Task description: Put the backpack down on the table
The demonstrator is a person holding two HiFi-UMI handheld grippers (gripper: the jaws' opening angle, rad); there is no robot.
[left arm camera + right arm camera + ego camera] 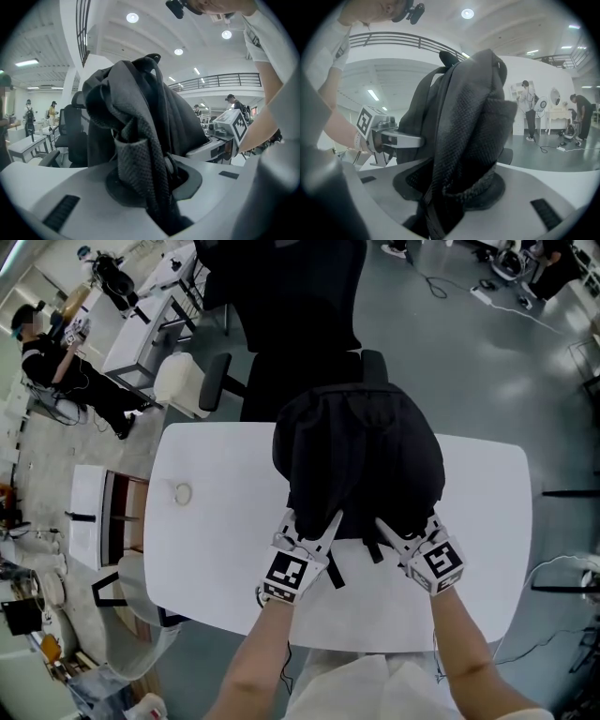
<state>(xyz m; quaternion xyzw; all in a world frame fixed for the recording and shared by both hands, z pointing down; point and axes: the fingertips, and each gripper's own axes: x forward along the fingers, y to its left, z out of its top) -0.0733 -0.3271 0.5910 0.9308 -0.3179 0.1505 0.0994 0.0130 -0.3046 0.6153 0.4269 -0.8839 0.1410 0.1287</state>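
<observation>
A black backpack [356, 456] hangs over the far middle of the white table [216, 531]; I cannot tell whether its bottom touches the top. My left gripper [317, 529] is shut on a mesh shoulder strap [140, 164] at the pack's near left. My right gripper [398, 532] is shut on the other padded strap [464, 154] at the near right. In the left gripper view the backpack [140, 98] towers over the jaws, with the right gripper [229, 133] beside it. The right gripper view shows the backpack [468, 103] and the left gripper [389, 137].
A small pale ring [182, 493] lies on the table's left part. A black office chair [281, 324] stands behind the table, a white chair [183, 382] at its far left corner. A low white cabinet [94, 517] is left of the table. A person [56, 362] sits far left.
</observation>
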